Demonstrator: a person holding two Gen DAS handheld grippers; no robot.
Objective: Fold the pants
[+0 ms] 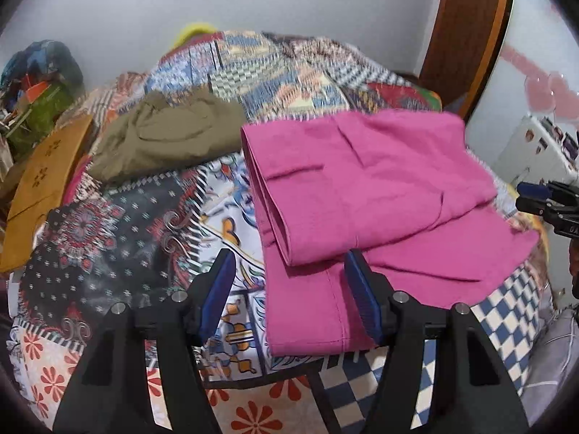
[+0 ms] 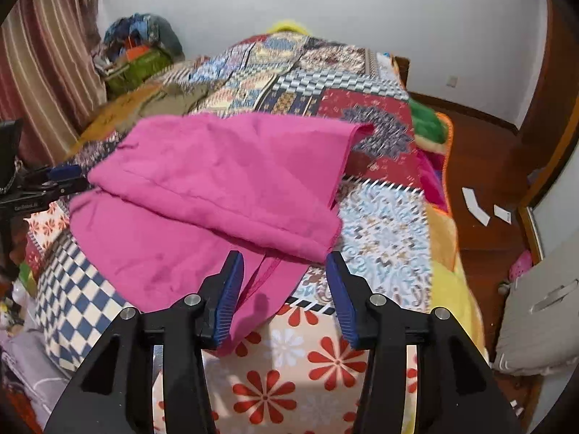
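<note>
Two grippers hover over the near end of the bed, both with jaws spread and gripping nothing: the left gripper (image 1: 287, 291) above the near hem, the right gripper (image 2: 286, 289) over the opposite edge. Just beyond them the pink pants (image 1: 362, 188) lie on the patchwork bedspread (image 1: 144, 217), folded over once so an upper layer rests slanted across a flat lower layer, lightly creased, edges not aligned. Farther back an olive garment (image 1: 170, 133) lies crumpled, well apart.
</note>
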